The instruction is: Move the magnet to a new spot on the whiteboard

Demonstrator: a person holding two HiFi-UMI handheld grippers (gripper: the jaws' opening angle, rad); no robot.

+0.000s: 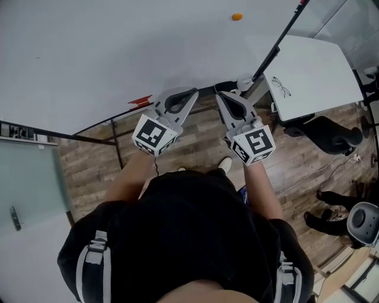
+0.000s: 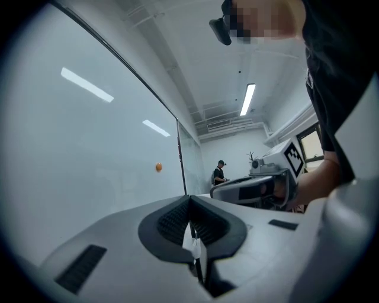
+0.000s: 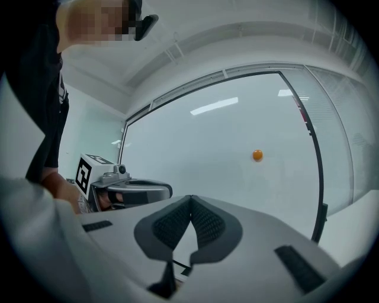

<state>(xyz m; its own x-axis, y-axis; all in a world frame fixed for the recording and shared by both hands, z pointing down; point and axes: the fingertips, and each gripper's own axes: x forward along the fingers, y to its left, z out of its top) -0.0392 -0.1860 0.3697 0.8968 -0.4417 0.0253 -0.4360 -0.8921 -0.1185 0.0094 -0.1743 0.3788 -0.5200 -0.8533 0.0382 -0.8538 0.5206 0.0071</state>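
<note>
A small orange magnet (image 1: 237,17) sticks high on the white whiteboard (image 1: 118,47), far above both grippers. My left gripper (image 1: 193,92) and my right gripper (image 1: 218,94) are held side by side near the board's lower edge, both shut with nothing between the pads. In the left gripper view the magnet (image 2: 159,167) is a dot on the whiteboard (image 2: 89,148), up and left of my left gripper (image 2: 189,199). From the right gripper view the magnet (image 3: 257,155) sits up and to the right of my right gripper (image 3: 190,198) on the whiteboard (image 3: 225,142).
A red item (image 1: 140,102) lies at the board's bottom rail. To the right stand a white desk (image 1: 314,71) with glasses on it and a black chair (image 1: 331,133). A black pole (image 1: 278,41) leans by the board. A person (image 2: 219,173) stands far back.
</note>
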